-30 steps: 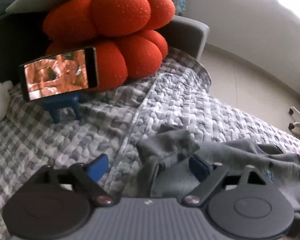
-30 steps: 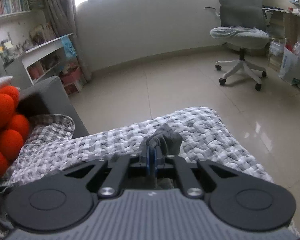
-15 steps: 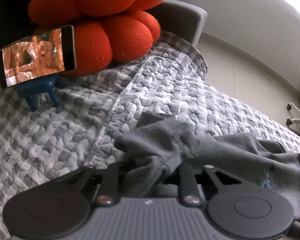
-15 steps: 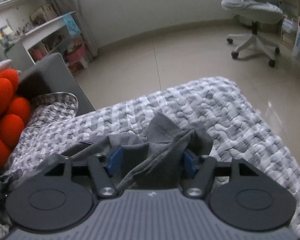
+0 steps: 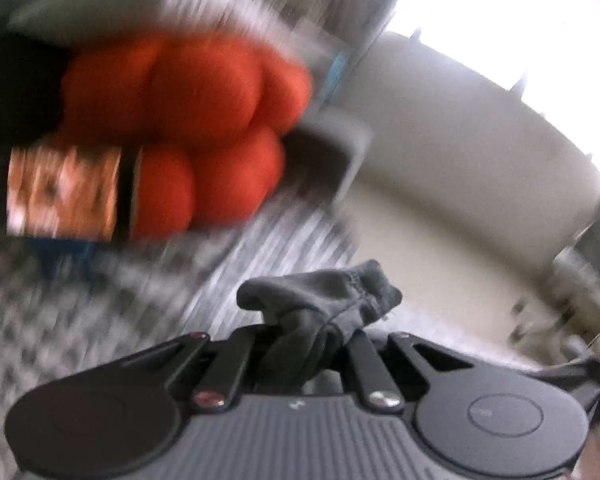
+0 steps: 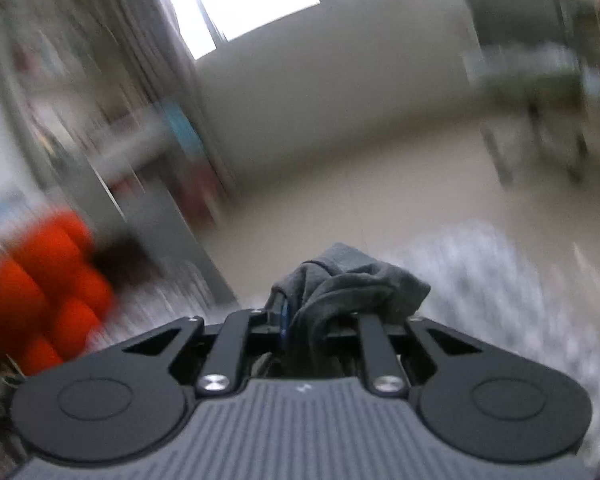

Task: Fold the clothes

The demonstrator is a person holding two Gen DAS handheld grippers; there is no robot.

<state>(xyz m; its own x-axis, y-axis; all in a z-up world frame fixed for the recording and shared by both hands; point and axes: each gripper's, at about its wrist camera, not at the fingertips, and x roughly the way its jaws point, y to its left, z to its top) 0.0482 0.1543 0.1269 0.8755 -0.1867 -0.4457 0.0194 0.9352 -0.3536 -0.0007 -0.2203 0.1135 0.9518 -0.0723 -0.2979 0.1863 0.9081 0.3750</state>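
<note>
Matt cloth, matt plastic

Grey garment (image 5: 320, 292) soft knit cloth; left gripper (image 5: 300, 344) matt black plastic, ribbed, with shiny metal screws; orange cushion (image 5: 204, 120) fuzzy.

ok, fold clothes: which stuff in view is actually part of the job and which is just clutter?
In the job:
- grey garment, bunched in both claws
- left claw, shut on it
- right claw, shut on it

Just lying about:
- orange cushion
- phone on a stand
- quilted cover underneath

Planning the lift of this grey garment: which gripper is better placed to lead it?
Neither clearly. The left gripper and the right gripper, whose jaws have just been closing, each pinch a bunched fold of the grey garment, so a joint lift looks best.
</note>
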